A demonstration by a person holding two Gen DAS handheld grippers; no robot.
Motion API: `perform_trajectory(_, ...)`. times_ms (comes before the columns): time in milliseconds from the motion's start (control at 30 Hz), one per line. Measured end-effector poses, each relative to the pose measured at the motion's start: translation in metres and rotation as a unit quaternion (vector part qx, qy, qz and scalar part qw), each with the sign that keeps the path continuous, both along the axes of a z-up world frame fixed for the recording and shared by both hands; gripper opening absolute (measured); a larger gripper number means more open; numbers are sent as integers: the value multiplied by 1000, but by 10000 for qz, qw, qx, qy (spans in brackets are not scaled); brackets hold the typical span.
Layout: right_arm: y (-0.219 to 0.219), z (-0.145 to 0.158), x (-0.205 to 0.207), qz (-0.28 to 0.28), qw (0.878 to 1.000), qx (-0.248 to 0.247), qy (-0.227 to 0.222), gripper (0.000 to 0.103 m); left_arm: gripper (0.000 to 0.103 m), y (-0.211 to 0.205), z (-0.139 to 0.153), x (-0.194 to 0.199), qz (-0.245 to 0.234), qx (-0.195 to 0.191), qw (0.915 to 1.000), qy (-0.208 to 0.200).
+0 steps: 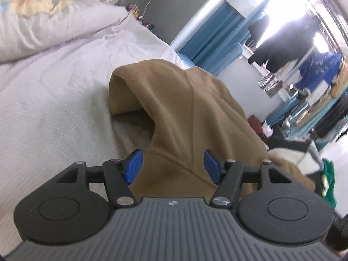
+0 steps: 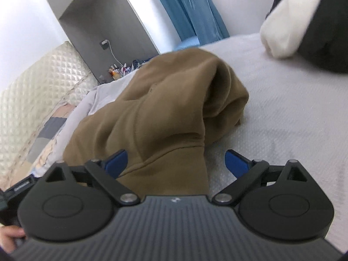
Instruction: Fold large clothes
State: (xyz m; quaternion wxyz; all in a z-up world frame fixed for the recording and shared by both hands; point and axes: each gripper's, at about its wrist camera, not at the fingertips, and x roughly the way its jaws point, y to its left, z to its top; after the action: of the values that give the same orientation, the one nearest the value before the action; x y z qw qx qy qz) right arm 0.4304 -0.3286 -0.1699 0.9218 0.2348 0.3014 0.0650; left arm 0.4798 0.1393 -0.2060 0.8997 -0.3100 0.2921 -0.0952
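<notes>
Brown hooded garment [image 1: 184,108] lies bunched in a raised heap on the white bed [image 1: 54,108], its hood opening gaping toward 9 o'clock in the left wrist view. Left hand-held gripper [image 1: 173,166] stands moderately wide, brown cloth lying between its blue pads [image 1: 133,166]; whether the pads press the cloth cannot be told. Right hand-held gripper [image 2: 176,163] stands wide: its pad at 9 o'clock sits against the cloth edge, its pad at 3 o'clock stands clear over bare bedsheet, so nothing is clamped. In the right wrist view the garment [image 2: 169,108] fills the centre, with a black and white bundle [image 2: 304,28] well apart at 1 o'clock. Blue curtain [image 1: 213,28] hangs beyond the bed. Quilted headboard [image 2: 32,91] stands at 9 o'clock.
</notes>
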Motion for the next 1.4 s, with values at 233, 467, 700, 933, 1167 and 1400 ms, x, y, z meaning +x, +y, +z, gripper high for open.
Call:
perform_trajectory(233, -2, -26, 26, 155, 9987, 492, -50, 98, 67, -8, -24, 64, -453, -138, 9989, 55)
perform_trajectory(467, 7, -35, 56, 809, 9891, 1196, -301, 100, 49, -7, -46, 95, -607, -186, 9972, 394)
perform_trajectory(700, 22, -18, 42, 1196, 9862, 901, -707, 61, 23, -10, -22, 83, -534, -25, 9986, 54)
perform_trajectory(933, 17, 13, 9, 1186, 9786, 831, -1464, 36, 21, 16, 17, 37, -319, -734, 9952, -571)
perform_trajectory(1167, 8, 37, -24, 1092, 9733, 831, -1839, 29, 20, 31, 41, -29, -302, -971, 9908, -893)
perform_trajectory(1400, -5, 57, -74, 1117, 9615, 1038, -2286, 27, 20, 32, 62, -107, -498, -1029, 9870, -1133)
